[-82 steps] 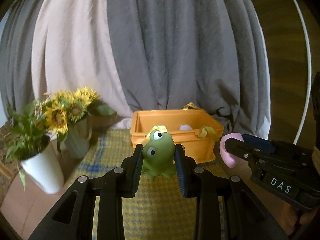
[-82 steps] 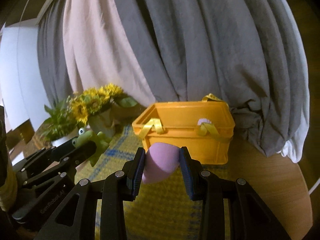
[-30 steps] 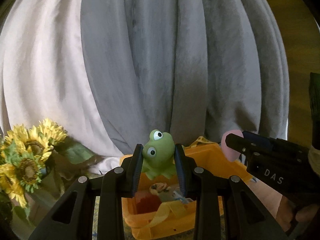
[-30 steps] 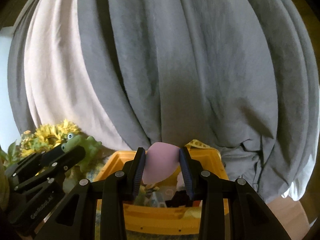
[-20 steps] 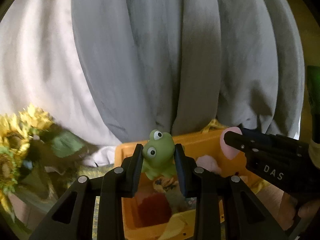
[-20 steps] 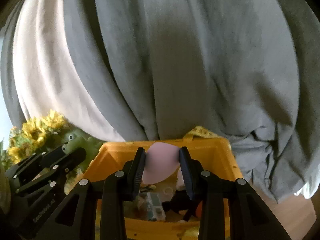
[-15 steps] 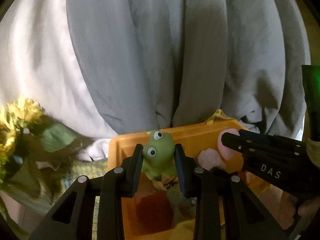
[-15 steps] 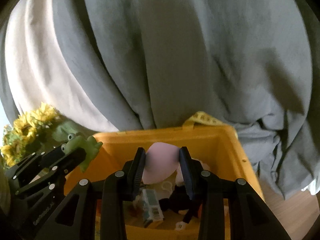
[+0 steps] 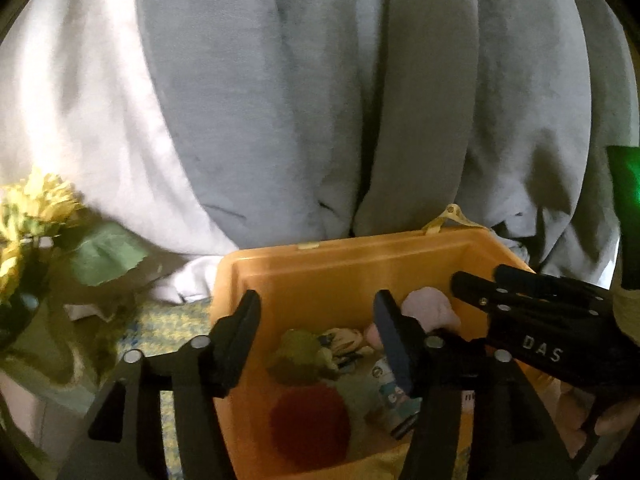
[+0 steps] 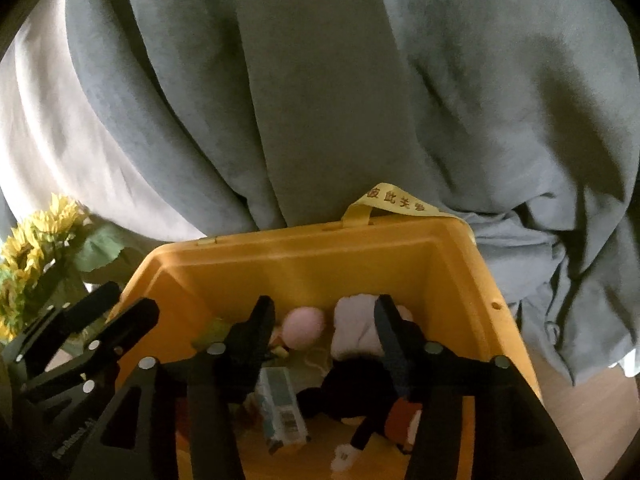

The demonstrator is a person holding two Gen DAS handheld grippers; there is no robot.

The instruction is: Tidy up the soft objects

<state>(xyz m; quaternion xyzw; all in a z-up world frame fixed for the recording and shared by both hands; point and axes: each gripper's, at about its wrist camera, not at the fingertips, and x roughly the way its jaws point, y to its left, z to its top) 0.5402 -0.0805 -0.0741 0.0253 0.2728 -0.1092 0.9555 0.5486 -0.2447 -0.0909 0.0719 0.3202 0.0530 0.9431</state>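
Both grippers hang over the orange bin (image 9: 352, 264), also in the right wrist view (image 10: 304, 256). My left gripper (image 9: 318, 312) is open and empty; the green frog toy (image 9: 298, 354) lies in the bin below it, beside a red ball (image 9: 308, 424). My right gripper (image 10: 324, 316) is open and empty; the pink egg-shaped toy (image 10: 303, 327) lies in the bin below it. The right gripper also shows at the right of the left wrist view (image 9: 480, 280), and the left gripper at the left of the right wrist view (image 10: 120, 308).
The bin also holds a pale plush (image 10: 356, 328), a black plush (image 10: 360, 392), a small box (image 10: 282, 408) and other toys. Grey and white curtains (image 9: 320, 100) hang close behind. Sunflowers (image 9: 28, 216) stand left of the bin on a yellow woven mat (image 9: 160, 328).
Both grippers moved forward over the bin and opened. The frog dropped from the left gripper and the pink toy from the right; both now lie in the bin.
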